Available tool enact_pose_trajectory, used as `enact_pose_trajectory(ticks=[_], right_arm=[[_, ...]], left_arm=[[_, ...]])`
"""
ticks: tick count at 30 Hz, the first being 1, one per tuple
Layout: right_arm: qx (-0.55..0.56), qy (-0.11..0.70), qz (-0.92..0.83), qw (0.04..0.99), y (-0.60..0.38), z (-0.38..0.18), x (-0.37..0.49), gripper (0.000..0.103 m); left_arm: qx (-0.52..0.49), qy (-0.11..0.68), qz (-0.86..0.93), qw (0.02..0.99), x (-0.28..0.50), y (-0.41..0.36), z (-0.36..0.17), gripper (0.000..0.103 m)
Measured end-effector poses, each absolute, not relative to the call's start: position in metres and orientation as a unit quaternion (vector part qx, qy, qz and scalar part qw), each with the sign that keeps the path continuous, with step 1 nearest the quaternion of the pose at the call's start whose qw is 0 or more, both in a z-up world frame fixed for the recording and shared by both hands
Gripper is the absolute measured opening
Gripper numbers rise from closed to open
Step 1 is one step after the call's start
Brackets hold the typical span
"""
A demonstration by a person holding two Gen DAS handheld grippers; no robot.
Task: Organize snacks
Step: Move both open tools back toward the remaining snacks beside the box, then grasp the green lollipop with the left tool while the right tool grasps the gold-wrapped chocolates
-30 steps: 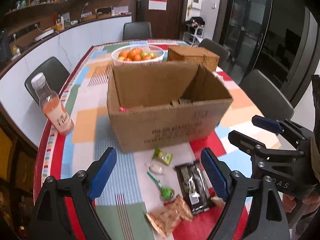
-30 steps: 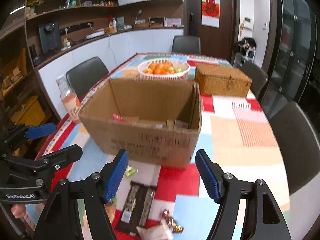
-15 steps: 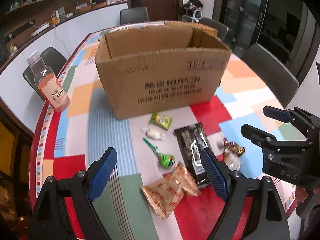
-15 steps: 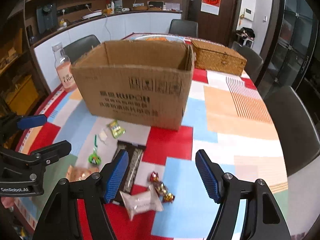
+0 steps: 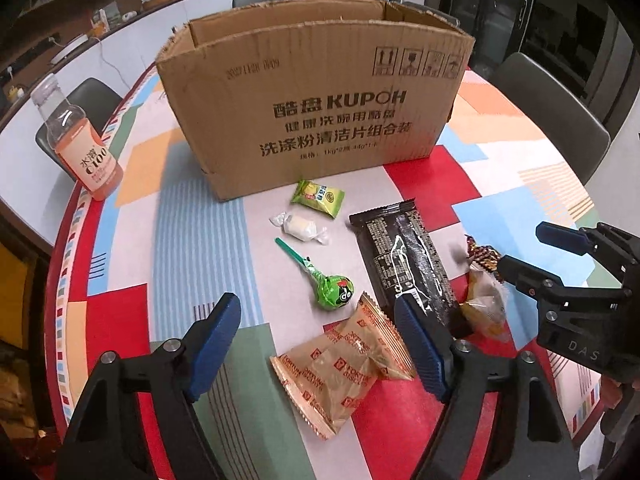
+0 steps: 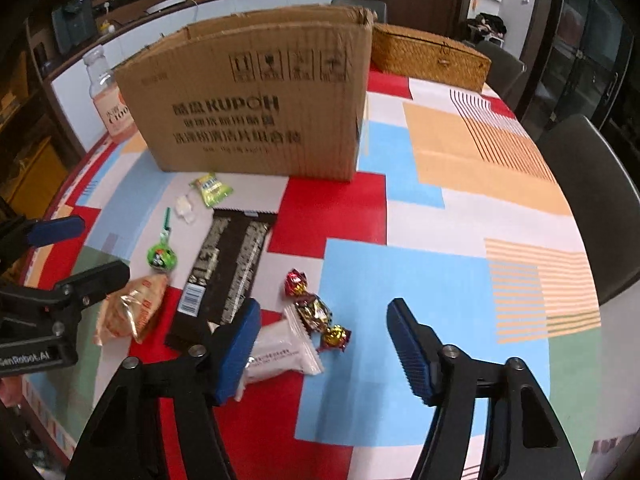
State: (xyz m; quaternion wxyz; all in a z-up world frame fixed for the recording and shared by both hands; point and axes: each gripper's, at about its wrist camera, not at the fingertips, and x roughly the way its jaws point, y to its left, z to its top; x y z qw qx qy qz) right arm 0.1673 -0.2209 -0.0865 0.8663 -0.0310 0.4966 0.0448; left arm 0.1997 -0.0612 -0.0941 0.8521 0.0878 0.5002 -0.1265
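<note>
both grippers are hovering low over the table (image 6: 460,208), jaws spread wide, gripping nothing. left gripper (image 5: 320,344) is hanging above the tan biscuit packet (image 5: 340,364) and green lollipop (image 5: 330,290). right gripper (image 6: 324,344) is sitting over the white packet (image 6: 282,352) and foil candies (image 6: 316,312). the long black bar wrapper (image 5: 404,260) is lying between them. the cardboard box (image 5: 316,100) is standing just behind the snacks, with an orange drink bottle (image 5: 80,140) to its left.

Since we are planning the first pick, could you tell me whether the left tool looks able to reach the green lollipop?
Probably yes: the left tool is open, the green lollipop lies just ahead, nothing covers it.
</note>
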Motion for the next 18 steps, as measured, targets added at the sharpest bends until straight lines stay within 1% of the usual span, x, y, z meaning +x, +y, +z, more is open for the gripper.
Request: enact_pose_trajectory(ticks=[3, 7, 8, 11, 16, 18], right_arm=[[-0.032, 0.504, 0.044, 0.862, -0.223, -0.092, 0.170, 0.059], [-0.031, 0.513, 0.046, 0.857, -0.223, -0.099, 0.175, 0.052], [-0.030, 0.515, 0.046, 0.856, -0.223, -0.101, 0.177, 0.049], [-0.025, 0.521, 0.049, 0.852, -0.224, -0.107, 0.181, 0.044], [-0.021, 0.526, 0.052, 0.849, -0.224, -0.114, 0.187, 0.043], [-0.021, 0.529, 0.052, 0.847, -0.223, -0.116, 0.190, 0.041]], left_arm=[[0.088, 0.508, -0.125, 0.848, 0.206, -0.063, -0.102, 0.073], [0.084, 0.519, -0.127, 0.841, 0.213, -0.065, -0.111, 0.071], [0.082, 0.522, -0.127, 0.840, 0.215, -0.065, -0.114, 0.069], [0.081, 0.529, -0.127, 0.835, 0.221, -0.066, -0.121, 0.064], [0.078, 0.537, -0.126, 0.831, 0.230, -0.067, -0.131, 0.059], [0.074, 0.540, -0.125, 0.829, 0.233, -0.067, -0.133, 0.053]])
